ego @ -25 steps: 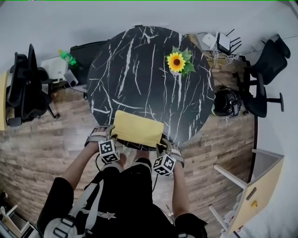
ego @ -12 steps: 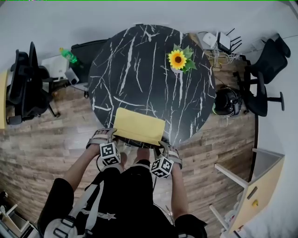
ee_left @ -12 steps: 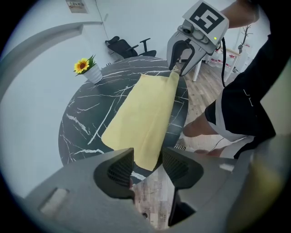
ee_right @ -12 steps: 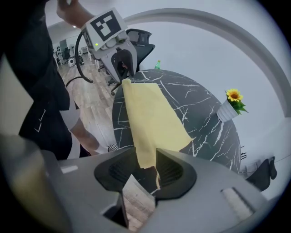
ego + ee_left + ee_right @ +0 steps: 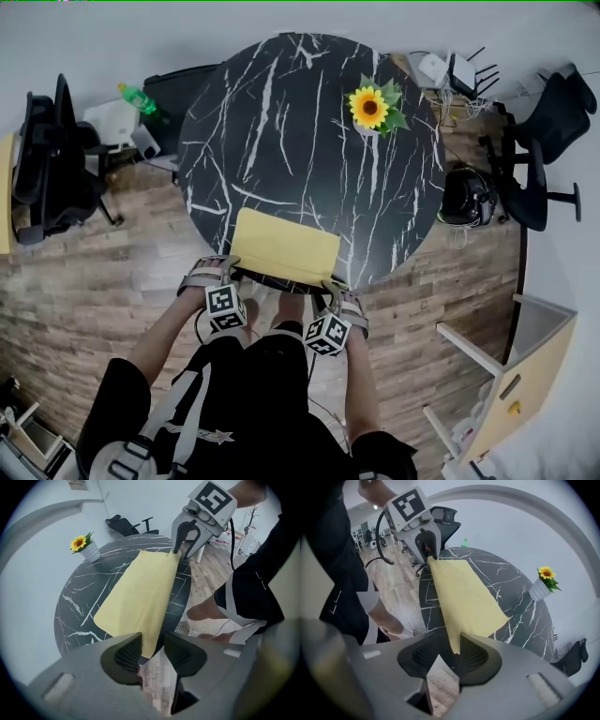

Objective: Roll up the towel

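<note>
A wooden floor (image 5: pixel 84 281) runs under a round black table (image 5: pixel 281 122) veined with white, which fills the middle of the head view. A person in black (image 5: pixel 253 394) stands at its near edge, forearms reaching forward. An office chair (image 5: pixel 47 169) stands to the table's left and another (image 5: pixel 544 141) to its right, both well apart from it. The yellow towel (image 5: pixel 284 247) lies flat on the near part of the table, its near edge at the rim and its two near corners just past it. The left gripper (image 5: pixel 152 649) is at the near left corner. Its jaws are apart and have just been closing; the corner hangs between them against the left pad (image 5: pixel 127 654), with a clear gap to the other pad, so nothing is clamped. The right gripper (image 5: pixel 449 654) is at the near right corner in the same way. Its jaws are also apart and have just been closing, and the corner lies against the right pad (image 5: pixel 473 656) with a gap on the other side. A sunflower (image 5: pixel 372 111) in a small white pot stands near the table's far right edge. A green bottle (image 5: pixel 137 98) sits off the table at far left.
</note>
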Demonstrator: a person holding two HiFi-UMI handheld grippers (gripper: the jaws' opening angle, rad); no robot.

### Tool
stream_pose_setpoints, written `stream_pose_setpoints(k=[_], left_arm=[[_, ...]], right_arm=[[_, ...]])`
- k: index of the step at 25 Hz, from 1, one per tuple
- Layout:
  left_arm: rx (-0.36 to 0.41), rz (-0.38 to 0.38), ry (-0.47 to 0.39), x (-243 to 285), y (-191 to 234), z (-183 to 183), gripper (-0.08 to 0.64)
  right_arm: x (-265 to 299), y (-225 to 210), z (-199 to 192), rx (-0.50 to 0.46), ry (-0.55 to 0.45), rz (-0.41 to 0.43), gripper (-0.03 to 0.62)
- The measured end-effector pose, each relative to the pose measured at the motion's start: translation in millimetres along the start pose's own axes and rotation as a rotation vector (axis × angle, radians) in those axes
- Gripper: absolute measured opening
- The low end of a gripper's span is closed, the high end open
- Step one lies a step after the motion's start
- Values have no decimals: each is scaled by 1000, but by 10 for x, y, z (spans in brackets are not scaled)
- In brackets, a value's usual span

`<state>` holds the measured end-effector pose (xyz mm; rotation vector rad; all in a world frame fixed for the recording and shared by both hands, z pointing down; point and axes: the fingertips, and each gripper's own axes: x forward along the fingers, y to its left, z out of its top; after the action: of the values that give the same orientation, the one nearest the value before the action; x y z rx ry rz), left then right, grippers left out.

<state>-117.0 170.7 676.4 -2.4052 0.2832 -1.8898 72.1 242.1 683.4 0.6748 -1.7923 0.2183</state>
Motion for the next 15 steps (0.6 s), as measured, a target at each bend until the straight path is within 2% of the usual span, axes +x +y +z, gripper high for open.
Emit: stream_pose_setpoints(k=[2,11,12,14,15], left_arm=[[-1,8,-1,25,17,-2,134],[3,-4,9,81,56,14,129],[5,-1,9,80,65,14,109],[13,3,13,77,77,12,101],[16,4,15,75,80,9,100]], right_arm=[[22,-20,-1,-1,1,-4,138],[53,-61,4,-10,1,18,138],[54,-81,4,-12,2,11,135],[57,-126,6,-22,5,-6,74],[56,-137,7,-25,5,-7,74]])
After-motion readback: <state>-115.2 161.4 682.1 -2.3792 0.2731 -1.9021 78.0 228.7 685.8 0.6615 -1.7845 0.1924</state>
